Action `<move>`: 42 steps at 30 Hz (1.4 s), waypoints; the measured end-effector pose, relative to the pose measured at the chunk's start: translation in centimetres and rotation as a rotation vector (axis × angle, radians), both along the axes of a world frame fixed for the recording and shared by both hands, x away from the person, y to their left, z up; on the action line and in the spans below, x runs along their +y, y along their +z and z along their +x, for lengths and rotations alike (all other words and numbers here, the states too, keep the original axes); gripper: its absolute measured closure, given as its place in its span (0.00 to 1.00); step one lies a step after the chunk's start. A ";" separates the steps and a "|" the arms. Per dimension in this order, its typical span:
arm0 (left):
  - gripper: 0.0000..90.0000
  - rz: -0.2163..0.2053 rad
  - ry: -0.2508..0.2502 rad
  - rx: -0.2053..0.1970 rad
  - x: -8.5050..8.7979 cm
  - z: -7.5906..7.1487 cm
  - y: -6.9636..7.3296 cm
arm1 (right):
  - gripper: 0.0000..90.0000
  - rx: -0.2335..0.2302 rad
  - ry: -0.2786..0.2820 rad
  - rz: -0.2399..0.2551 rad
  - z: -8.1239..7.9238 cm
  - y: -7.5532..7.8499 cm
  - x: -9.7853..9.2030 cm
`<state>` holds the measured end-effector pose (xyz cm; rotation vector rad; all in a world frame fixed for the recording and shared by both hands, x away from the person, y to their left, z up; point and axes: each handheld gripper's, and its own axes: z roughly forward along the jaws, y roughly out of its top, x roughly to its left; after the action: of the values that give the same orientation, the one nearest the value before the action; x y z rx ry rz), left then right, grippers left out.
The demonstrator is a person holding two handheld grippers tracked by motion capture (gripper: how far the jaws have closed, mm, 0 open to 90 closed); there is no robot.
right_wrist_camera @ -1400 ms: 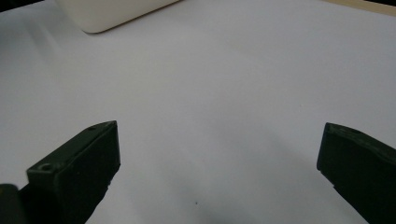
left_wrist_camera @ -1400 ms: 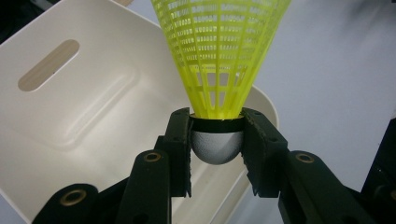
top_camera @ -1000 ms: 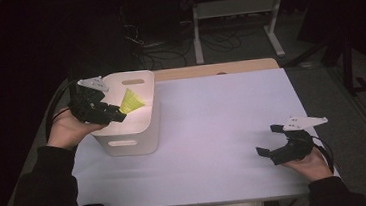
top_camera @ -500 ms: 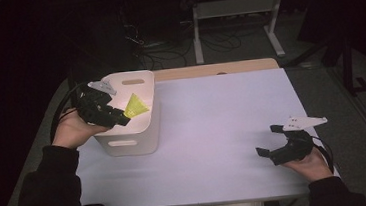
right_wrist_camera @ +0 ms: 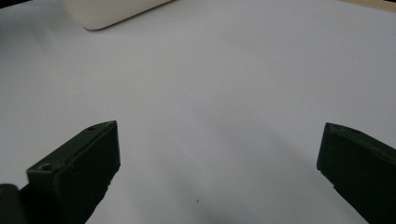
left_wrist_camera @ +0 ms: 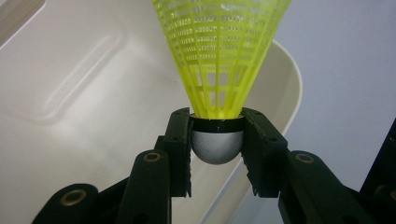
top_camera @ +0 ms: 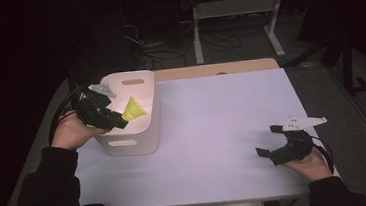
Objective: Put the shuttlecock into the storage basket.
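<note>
Since a second ago the left gripper (top_camera: 120, 120) has slid a little toward the person along the near left side of the bin (top_camera: 149, 131), carrying the shuttlecock (top_camera: 134, 109) with it; the right gripper (top_camera: 269, 142) has stayed where it was.

Nearest the person, two dark sleeves come in from the bottom of the high view. The right hand (top_camera: 310, 163) rests at the near right part of the white table (top_camera: 213, 130), holding its gripper with the jaws spread wide and nothing between them. In the right gripper view, the right gripper (right_wrist_camera: 217, 158) shows both jaws far apart over bare tabletop, with a corner of the bin (right_wrist_camera: 112, 11) at the far edge.

Farther in on the left, the left hand (top_camera: 73, 131) holds its gripper over the bin's near left rim. In the left gripper view, the left gripper (left_wrist_camera: 217, 140) has its jaws closed on the shuttlecock (left_wrist_camera: 219, 70), pinching the grey rounded cap at its black band, the yellow mesh skirt fanning away over the open white bin (left_wrist_camera: 70, 93).

Beyond the table, a strip of wood edge (top_camera: 213, 69), then a dark floor with cables (top_camera: 159, 57) and a pale metal frame (top_camera: 235, 10).
</note>
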<state>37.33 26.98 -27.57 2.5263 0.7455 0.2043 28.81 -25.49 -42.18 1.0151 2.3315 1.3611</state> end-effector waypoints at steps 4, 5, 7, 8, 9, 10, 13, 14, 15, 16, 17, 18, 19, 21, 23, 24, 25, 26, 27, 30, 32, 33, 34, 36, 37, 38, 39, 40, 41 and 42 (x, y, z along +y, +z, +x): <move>0.72 0.001 0.009 0.006 0.3 0.2 -0.2 | 0.00 0.001 0.001 -0.002 0.0 0.0 0.0; 0.72 0.003 0.007 0.009 0.5 0.3 -0.2 | 0.00 0.002 0.000 -0.002 0.0 0.0 0.0; 0.72 0.001 0.014 0.012 0.5 0.3 -0.3 | 0.00 0.002 0.000 -0.002 0.0 0.0 0.0; 0.72 0.004 0.013 0.017 0.7 0.4 -0.4 | 0.00 0.001 0.000 -0.002 0.0 0.0 0.0; 0.72 0.002 0.015 0.019 0.7 0.4 -0.4 | 0.00 0.001 0.000 -0.001 0.0 0.0 0.0; 0.72 0.006 0.013 0.021 0.7 0.4 -0.5 | 0.00 0.002 0.000 -0.002 0.0 0.0 0.0; 0.72 0.010 0.020 0.025 0.8 0.5 -0.7 | 0.00 0.003 0.000 -0.003 0.0 0.0 0.0; 0.72 0.012 0.019 0.028 0.8 0.5 -0.8 | 0.00 0.003 0.001 -0.003 0.0 0.0 0.0; 0.72 0.013 0.021 0.032 0.9 0.6 -0.8 | 0.00 0.003 0.000 -0.003 0.0 0.0 0.0; 0.72 0.012 0.021 0.037 0.9 0.6 -0.9 | 0.00 0.004 0.001 -0.003 0.0 0.0 0.0; 0.72 0.010 0.024 0.043 0.9 0.6 -1.0 | 0.00 0.004 0.001 -0.003 0.0 0.0 0.0; 0.72 0.013 0.023 0.047 0.9 0.7 -1.0 | 0.00 0.004 0.001 -0.003 0.0 0.0 0.0; 0.72 0.015 0.024 0.052 0.9 0.7 -1.1 | 0.00 0.005 0.000 -0.003 0.0 0.0 0.0; 0.72 0.017 0.024 0.056 0.9 0.7 -1.2 | 0.00 0.004 0.001 -0.003 0.0 0.0 0.0; 0.72 0.021 0.023 0.062 0.9 0.8 -1.3 | 0.00 0.005 0.001 -0.002 0.0 0.0 0.0; 0.72 0.022 0.024 0.065 1.0 0.8 -1.3 | 0.00 0.006 0.001 -0.003 0.0 0.0 0.0; 0.72 0.022 0.024 0.065 1.0 0.8 -1.3 | 0.00 0.006 0.001 -0.003 0.0 0.0 0.0; 0.72 0.027 0.028 0.071 1.0 0.9 -1.4 | 0.00 0.006 0.002 -0.003 0.0 0.0 0.0; 0.72 0.033 0.028 0.074 0.9 0.9 -1.5 | 0.00 0.006 0.001 -0.003 0.0 0.0 0.0; 0.72 0.041 0.035 0.083 0.9 1.0 -1.7 | 0.00 0.007 0.002 -0.002 0.0 0.0 0.0; 0.72 0.043 0.035 0.088 0.9 1.1 -1.8 | 0.00 0.006 0.002 -0.002 0.0 0.0 0.0; 0.72 0.046 0.037 0.089 0.8 1.1 -1.9 | 0.00 0.006 0.002 -0.002 0.0 0.0 0.0; 0.72 0.051 0.037 0.091 0.8 1.2 -1.9 | 0.00 0.006 0.002 -0.002 0.0 0.0 0.0; 0.72 0.058 0.040 0.094 0.7 1.3 -2.1 | 0.00 0.007 0.002 -0.002 0.0 0.0 0.0; 0.72 0.058 0.041 0.094 0.6 1.3 -2.1 | 0.00 0.007 0.002 -0.002 0.0 0.0 0.0; 0.72 0.057 0.044 0.094 0.6 1.4 -2.1 | 0.00 0.007 0.002 -0.002 0.0 0.0 0.0; 0.72 0.059 0.046 0.094 0.6 1.4 -2.2 | 0.00 0.007 0.002 -0.002 0.0 0.0 0.0; 0.72 0.059 0.047 0.097 0.5 1.5 -2.2 | 0.00 0.007 0.002 -0.001 -0.1 0.0 0.0; 0.72 0.059 0.047 0.097 0.5 1.5 -2.2 | 0.00 0.007 0.002 -0.001 -0.1 0.0 0.0; 0.72 0.064 0.045 0.098 0.4 1.5 -2.3 | 0.00 0.007 0.002 -0.001 -0.1 0.0 0.0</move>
<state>38.88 27.34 -29.86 2.5974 0.8475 0.1222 28.75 -25.48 -42.20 1.0196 2.3390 1.3588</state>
